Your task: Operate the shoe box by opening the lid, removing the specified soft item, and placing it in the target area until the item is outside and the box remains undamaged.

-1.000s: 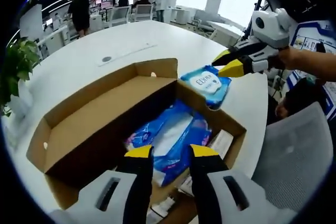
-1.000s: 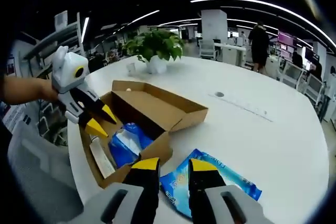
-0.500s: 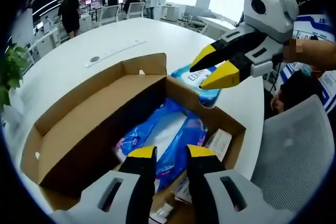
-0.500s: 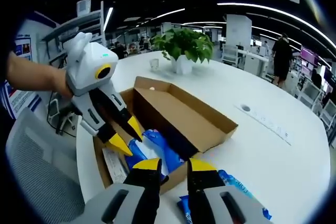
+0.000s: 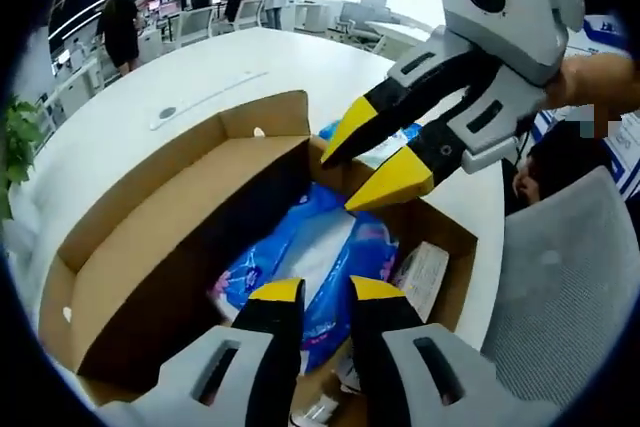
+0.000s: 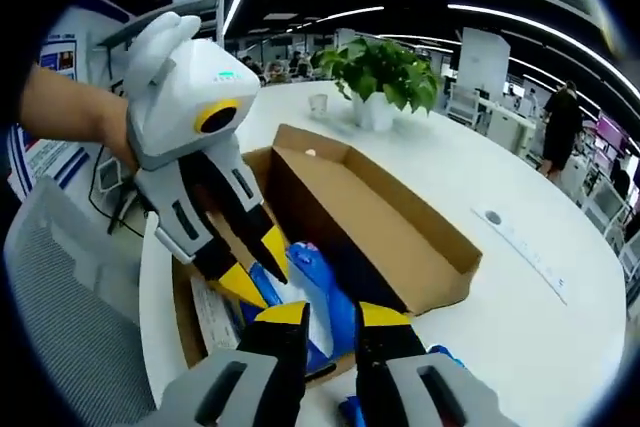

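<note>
In the left gripper view, the shoe box (image 5: 190,237) is sitting open on the white desk (image 5: 130,117), its lid (image 5: 150,237) folded back flat so the inside is lying exposed for reaching in. A blue soft pack (image 5: 320,267) is resting inside the box among some paper items, and a 2nd blue pack (image 5: 395,142) is lying on the desk just beyond the far rim, partly hidden behind the right claw (image 5: 375,157), which looks like the target side. The left claw (image 5: 315,292) is hovering over the near edge of the box, its 2 yellow-tipped jaws parted by a narrow gap and gripping nothing, seemingly lining up on the pack below. The right claw is coming in from the right above the box interior, jaws spread slightly apart and empty. In the right gripper view, the right claw (image 6: 322,315) is poised over the near wall of the box (image 6: 400,237), its jaws narrowly parted with nothing between them, and the blue pack (image 6: 315,292) is lying just ahead of them. The left claw (image 6: 250,262) is angling down into the box from the left, tips a little apart, close to or touching the pack; I cannot tell which. A potted plant (image 6: 380,77) is standing farther back on the desk (image 6: 520,277).
</note>
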Demonstrator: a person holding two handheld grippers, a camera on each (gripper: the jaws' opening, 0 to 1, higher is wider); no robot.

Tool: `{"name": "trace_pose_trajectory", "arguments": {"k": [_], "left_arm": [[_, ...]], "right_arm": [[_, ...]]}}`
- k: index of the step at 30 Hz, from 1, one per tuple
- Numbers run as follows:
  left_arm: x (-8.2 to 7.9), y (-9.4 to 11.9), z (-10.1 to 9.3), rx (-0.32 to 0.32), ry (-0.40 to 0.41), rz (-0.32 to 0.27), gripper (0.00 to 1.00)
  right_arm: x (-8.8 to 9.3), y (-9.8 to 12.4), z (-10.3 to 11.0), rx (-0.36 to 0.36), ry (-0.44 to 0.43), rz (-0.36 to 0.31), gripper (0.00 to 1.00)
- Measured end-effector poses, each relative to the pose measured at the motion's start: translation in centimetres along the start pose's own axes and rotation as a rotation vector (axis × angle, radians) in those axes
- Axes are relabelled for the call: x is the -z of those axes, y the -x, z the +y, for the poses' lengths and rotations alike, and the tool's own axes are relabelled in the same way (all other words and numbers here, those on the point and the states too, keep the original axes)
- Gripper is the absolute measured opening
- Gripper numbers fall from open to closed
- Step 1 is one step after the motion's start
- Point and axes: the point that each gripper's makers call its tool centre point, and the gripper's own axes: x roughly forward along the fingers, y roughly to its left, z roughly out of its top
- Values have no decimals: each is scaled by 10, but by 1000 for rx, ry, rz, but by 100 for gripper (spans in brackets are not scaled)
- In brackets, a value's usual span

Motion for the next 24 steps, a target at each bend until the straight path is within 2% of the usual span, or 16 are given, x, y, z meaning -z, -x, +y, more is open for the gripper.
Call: {"name": "trace_pose_trajectory", "arguments": {"k": [4,7,13,19,24], "left_arm": [[7,-3,1,-10,-41,34,13],[9,-3,-1,-4,-57,39,10],[14,-3,-2,14,-79,43,5],[17,-1,-4,30,-92,52,0],[17,1,-4,31,-104,43,0]], "right_arm": [[5,-8,3,-4,51,40,14],[6,-14,4,4,96,57,13],[10,-28,6,10,124,96,12],[13,-38,2,23,108,117,8],[11,-42,0,24,92,118,2]]}}
